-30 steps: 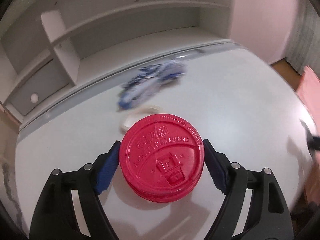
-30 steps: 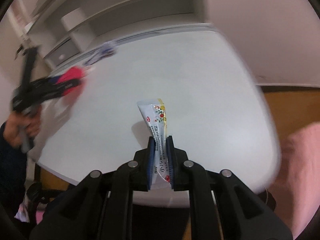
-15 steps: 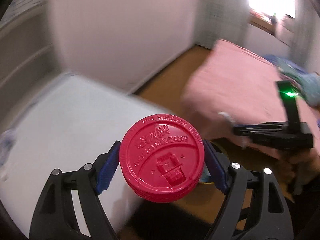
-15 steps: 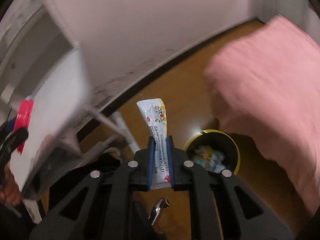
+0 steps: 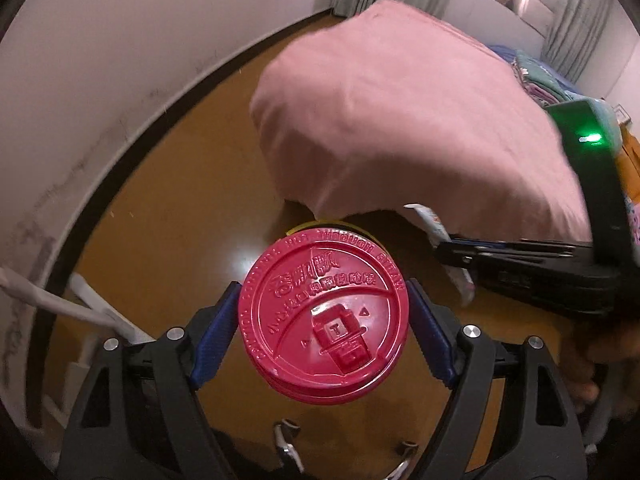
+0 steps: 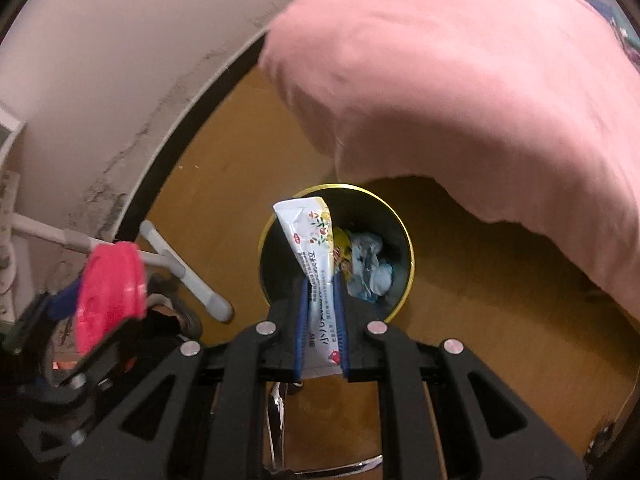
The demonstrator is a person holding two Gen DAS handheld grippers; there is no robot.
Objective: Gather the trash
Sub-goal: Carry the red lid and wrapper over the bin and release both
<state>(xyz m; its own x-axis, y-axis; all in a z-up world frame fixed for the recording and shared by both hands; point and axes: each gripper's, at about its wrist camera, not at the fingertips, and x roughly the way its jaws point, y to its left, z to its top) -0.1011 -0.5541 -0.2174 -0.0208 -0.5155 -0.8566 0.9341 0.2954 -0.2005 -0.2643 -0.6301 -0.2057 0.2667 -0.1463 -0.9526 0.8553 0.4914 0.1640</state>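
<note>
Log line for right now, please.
left gripper: holds red lid | right gripper: holds sachet | both above bin

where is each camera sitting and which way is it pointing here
Left wrist: sits on the left gripper, looking steeply down at the wood floor; its blue-padded fingers clamp a red cup lid; a hand shows at the right edge.
Right wrist: sits on the right gripper, looking down into the yellow-rimmed bin; its fingers pinch a white sachet.
Shared: each view sees the other gripper, and both see the pink bedding, the wall and the bin's rim.
</note>
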